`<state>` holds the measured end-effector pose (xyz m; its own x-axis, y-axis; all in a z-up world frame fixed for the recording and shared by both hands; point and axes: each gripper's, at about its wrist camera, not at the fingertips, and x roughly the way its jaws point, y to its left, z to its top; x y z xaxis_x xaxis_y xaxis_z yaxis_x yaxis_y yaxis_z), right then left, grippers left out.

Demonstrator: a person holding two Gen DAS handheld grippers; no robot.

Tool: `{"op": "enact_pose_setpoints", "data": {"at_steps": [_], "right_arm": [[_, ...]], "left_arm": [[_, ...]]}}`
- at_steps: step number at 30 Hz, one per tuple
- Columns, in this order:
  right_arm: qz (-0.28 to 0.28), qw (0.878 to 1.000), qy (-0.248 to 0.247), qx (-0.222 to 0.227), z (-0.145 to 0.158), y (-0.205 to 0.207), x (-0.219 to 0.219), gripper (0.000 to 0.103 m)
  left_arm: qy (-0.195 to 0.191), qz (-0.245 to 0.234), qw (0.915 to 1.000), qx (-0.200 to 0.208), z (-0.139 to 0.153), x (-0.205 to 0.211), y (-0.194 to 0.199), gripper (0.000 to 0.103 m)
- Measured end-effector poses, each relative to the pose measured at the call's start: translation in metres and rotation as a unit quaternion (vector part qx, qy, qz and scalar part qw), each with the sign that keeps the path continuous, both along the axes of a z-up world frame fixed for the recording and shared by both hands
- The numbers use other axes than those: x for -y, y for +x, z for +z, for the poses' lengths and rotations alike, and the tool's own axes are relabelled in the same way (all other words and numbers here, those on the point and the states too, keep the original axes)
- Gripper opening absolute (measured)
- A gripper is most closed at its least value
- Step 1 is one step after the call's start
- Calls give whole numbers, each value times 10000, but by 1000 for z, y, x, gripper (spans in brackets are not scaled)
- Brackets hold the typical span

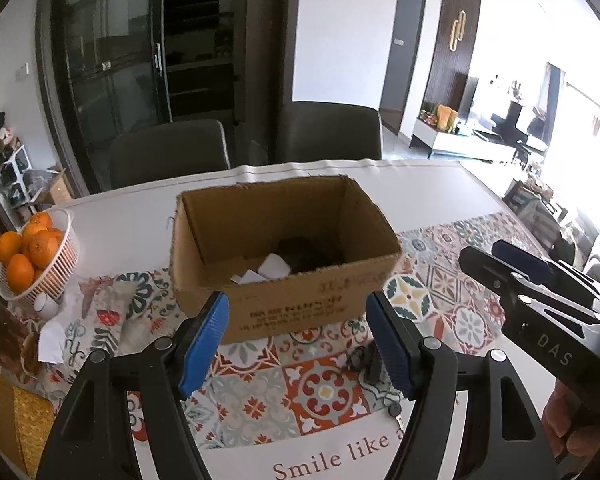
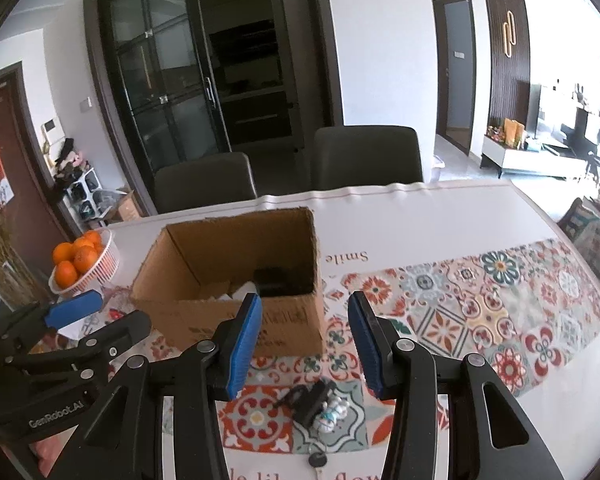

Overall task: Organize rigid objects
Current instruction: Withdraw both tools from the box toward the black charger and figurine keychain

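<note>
Hovering with jaws spread and empty, the right gripper [image 2: 303, 342] has a small dark key bundle [image 2: 314, 398] on the patterned cloth [image 2: 500, 320] at 6 o'clock below its pads. At 12 o'clock stands the open cardboard box [image 2: 236, 280]; the left gripper [image 1: 298, 342], at 9 o'clock, is likewise spread and empty.

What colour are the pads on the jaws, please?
Blue, ribbed pads on black arms; clearest in the right wrist view.

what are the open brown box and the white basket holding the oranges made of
The open brown box looks like corrugated cardboard: matte brown walls, ragged cut top edges, printed lettering on its front. The white slatted basket holding the oranges looks like moulded plastic, with thin, even ribs, though that is less certain.
</note>
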<state>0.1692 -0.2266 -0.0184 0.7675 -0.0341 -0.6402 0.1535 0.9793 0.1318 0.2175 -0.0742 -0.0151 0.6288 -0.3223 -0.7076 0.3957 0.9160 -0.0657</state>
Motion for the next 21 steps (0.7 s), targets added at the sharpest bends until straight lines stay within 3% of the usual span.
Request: {"op": "enact_pose_setpoints", "data": {"at_steps": [21], "right_arm": [[-251,9982,348,-426,-56,-28,5,46]], "left_arm": [[208,-427,9985,-273,-50,13,-13,70]]}}
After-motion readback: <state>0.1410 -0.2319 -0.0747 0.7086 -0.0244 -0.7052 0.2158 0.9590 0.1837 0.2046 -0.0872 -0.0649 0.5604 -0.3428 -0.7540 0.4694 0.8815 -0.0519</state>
